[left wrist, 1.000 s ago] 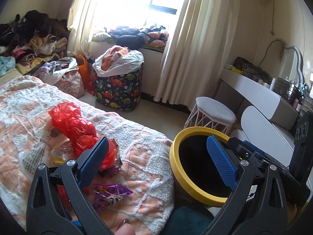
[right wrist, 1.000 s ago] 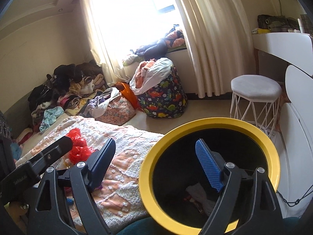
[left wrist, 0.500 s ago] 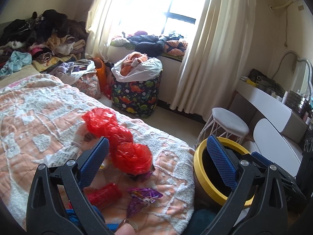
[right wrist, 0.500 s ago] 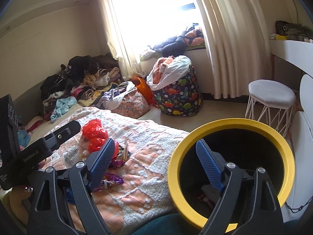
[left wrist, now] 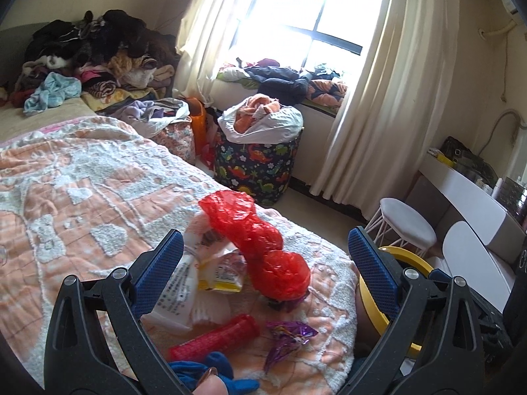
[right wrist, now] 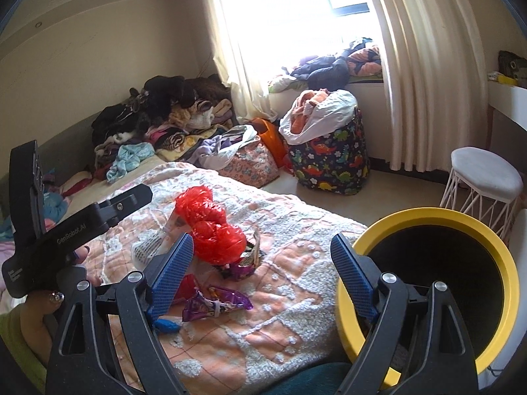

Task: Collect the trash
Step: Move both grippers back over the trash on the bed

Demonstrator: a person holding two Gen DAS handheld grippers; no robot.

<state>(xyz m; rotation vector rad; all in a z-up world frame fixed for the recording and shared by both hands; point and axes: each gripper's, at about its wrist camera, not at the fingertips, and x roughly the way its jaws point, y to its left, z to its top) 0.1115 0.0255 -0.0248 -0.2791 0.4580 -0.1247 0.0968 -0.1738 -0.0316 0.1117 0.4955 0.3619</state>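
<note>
1. Left wrist view: left gripper [left wrist: 265,268] spread wide and holding nothing, above a quilted bed [left wrist: 82,197].
2. Red plastic bag [left wrist: 260,247] lies between its fingers, with a white wrapper [left wrist: 179,293], red tube [left wrist: 215,335] and purple wrapper [left wrist: 286,337] near.
3. Right gripper [right wrist: 260,271] gapes wide, empty.
4. Yellow-rimmed bin [right wrist: 428,219] stands right of the bed.

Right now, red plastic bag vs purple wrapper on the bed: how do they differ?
The red plastic bag is bulky, puffed up and see-through; the purple wrapper is small, flat and foil-shiny. The bag sits farther up the bed among white packets; the wrapper lies nearer the cameras. Both are crumpled and lie on the blanket, unheld.
</note>
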